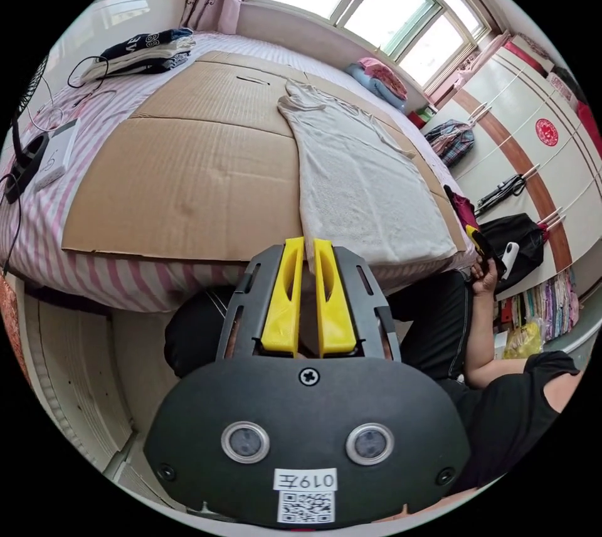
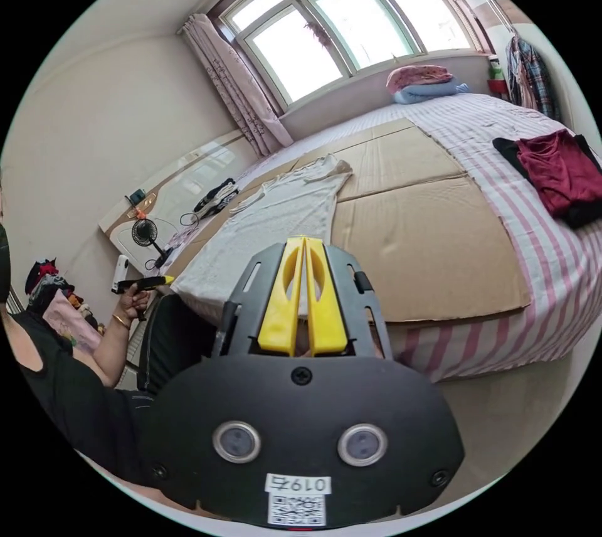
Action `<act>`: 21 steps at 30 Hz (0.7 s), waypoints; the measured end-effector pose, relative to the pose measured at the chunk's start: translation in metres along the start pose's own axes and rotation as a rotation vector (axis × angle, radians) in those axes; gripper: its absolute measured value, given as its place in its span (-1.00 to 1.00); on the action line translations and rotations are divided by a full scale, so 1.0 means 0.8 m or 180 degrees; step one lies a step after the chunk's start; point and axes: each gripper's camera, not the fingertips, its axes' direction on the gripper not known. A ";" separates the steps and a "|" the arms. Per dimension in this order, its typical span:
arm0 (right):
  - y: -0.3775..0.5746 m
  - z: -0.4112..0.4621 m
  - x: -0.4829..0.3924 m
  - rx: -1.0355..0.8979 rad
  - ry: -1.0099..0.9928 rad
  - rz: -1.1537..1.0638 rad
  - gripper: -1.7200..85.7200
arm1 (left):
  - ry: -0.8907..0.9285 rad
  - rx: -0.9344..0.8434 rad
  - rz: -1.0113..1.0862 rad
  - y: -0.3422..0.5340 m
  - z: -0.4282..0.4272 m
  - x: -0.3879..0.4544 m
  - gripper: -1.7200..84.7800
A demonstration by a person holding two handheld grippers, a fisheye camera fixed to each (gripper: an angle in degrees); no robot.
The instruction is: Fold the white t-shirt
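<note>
white t-shirt [image 1: 357, 179] — hem between fingers [image 1: 290, 292]

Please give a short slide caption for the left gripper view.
Left gripper at the hem of a white t-shirt lying flat on cardboard.

My left tongs [image 1: 308, 243] sit with their two yellow jaws nearly parallel and a thin slit between them, and the tips pinch the near hem of the white t-shirt [image 1: 357, 179]. My right tongs [image 2: 305, 243] have their yellow jaws pressed together at the tips; in the right gripper view I cannot tell whether any cloth lies between them. In the left gripper view my right hand [image 1: 484, 276] is raised with the forearm bent up from the elbow, gripping the handle of the other tool. In the right gripper view my left hand [image 2: 130, 300] does likewise, wrist lifted, fist wrapped around its handle.
</note>
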 end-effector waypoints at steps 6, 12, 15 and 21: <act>0.034 0.010 0.051 -0.0235 -0.0014 0.0500 -0.97 | 0.0092 0.0052 -0.0067 0.026 -0.022 -0.006 -0.94; 0.040 0.031 0.077 -0.0548 0.0074 0.0484 -0.92 | 0.0261 -0.0021 -0.0096 0.032 -0.032 -0.012 -0.94; 0.038 0.034 0.095 -0.0523 -0.0048 0.0451 -0.88 | 0.0291 -0.0005 -0.0209 0.032 -0.036 -0.021 -0.94; 0.033 0.050 0.135 -0.0644 -0.0086 0.0519 -0.93 | 0.0305 -0.0066 -0.0300 0.031 -0.032 -0.029 -0.94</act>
